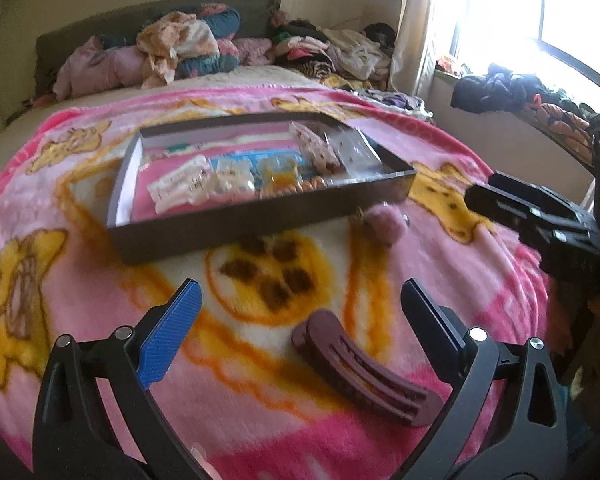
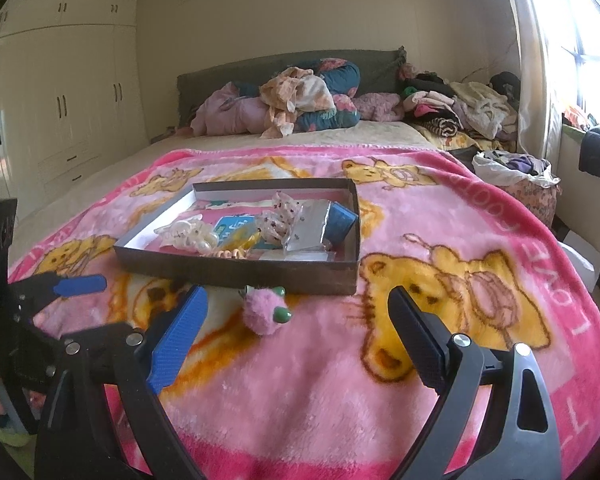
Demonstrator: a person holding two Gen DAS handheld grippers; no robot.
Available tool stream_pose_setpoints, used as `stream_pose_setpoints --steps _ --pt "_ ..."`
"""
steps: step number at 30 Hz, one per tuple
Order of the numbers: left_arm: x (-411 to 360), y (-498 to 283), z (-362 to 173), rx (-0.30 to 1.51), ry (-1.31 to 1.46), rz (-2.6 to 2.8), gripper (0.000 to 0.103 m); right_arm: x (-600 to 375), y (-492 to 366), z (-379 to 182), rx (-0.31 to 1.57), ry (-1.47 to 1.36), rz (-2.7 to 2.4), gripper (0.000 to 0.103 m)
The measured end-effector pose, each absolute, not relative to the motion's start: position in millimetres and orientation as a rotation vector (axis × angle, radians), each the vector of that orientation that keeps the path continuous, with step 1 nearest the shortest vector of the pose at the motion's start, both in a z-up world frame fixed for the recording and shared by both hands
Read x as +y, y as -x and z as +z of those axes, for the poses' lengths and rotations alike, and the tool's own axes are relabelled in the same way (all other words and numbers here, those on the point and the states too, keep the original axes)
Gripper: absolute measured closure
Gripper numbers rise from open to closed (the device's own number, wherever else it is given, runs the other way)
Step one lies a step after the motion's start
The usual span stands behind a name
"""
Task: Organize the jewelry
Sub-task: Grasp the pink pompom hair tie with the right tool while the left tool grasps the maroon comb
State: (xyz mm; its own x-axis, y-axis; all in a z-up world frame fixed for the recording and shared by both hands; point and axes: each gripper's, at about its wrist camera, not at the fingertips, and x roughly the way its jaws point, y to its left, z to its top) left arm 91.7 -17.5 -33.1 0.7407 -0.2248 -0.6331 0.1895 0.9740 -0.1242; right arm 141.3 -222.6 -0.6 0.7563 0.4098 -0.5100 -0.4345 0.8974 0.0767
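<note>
black tool frames, blue ribbed pads, silver screws.

Tray contents blurred, can't ID; right gripper cut off by edge.

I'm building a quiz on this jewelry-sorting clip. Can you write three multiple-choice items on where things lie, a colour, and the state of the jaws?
1. Where does the maroon hair clip lie?
A. Inside the box
B. On the blanket, in front of the left gripper
C. On the windowsill

2. What colour is the pompom by the box?
A. Pink
B. Blue
C. White

3. How do the right gripper jaws stand?
A. Shut on the pompom
B. Shut, empty
C. Open, empty

Answers: B, the clip rests on the blanket between the open jaws of the left gripper; A, its fluff is pink; C, the jaws stand wide apart around bare blanket.
</note>
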Motion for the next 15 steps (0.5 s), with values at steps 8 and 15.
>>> stream_pose_setpoints --steps 8,15 --pt "-34.6 -83.3 -55.9 0.784 0.032 -0.273 0.012 -210.6 -157.6 -19.3 0.626 0.092 0.485 0.014" --pt "-69.4 -79.1 -74.6 0.833 -0.084 -0.32 0.026 -190.9 -169.3 -35.8 0.663 0.168 0.513 0.015"
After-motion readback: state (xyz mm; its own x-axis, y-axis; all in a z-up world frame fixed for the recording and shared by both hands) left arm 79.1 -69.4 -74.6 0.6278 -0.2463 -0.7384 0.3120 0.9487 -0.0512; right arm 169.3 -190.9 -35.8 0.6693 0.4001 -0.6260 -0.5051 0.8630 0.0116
